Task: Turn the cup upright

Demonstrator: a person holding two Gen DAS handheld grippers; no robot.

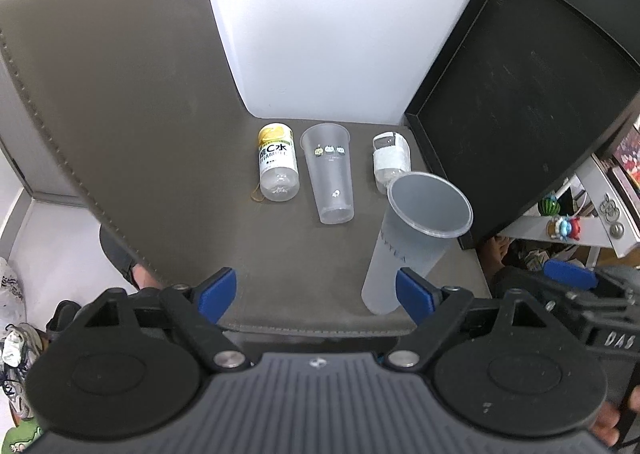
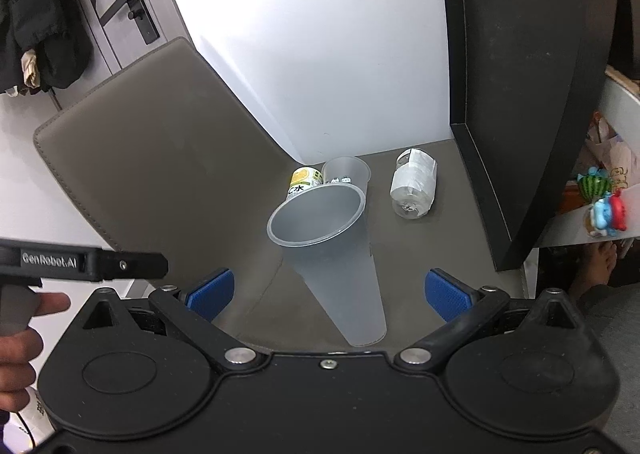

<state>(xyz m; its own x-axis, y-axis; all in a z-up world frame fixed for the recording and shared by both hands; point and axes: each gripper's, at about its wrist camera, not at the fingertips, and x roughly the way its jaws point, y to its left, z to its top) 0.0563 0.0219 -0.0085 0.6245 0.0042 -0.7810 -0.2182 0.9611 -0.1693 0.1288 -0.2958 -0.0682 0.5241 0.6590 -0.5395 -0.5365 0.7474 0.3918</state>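
Observation:
A tall frosted plastic cup (image 1: 404, 250) stands upright on the grey mat near its front edge, mouth up; it also shows in the right wrist view (image 2: 340, 266). A second clear cup (image 1: 330, 174) lies on its side farther back, and its mouth shows in the right wrist view (image 2: 346, 171). My left gripper (image 1: 316, 294) is open and empty, with the upright cup by its right finger. My right gripper (image 2: 328, 296) is open, with the upright cup's base between its fingers, untouched.
A yellow-label bottle (image 1: 278, 162) and a white-label bottle (image 1: 390, 160) lie on the mat (image 1: 180, 134) beside the lying cup. A black tray (image 1: 520, 102) leans at the right. A white wall (image 1: 320, 14) is behind. The mat's front edge is close to both grippers.

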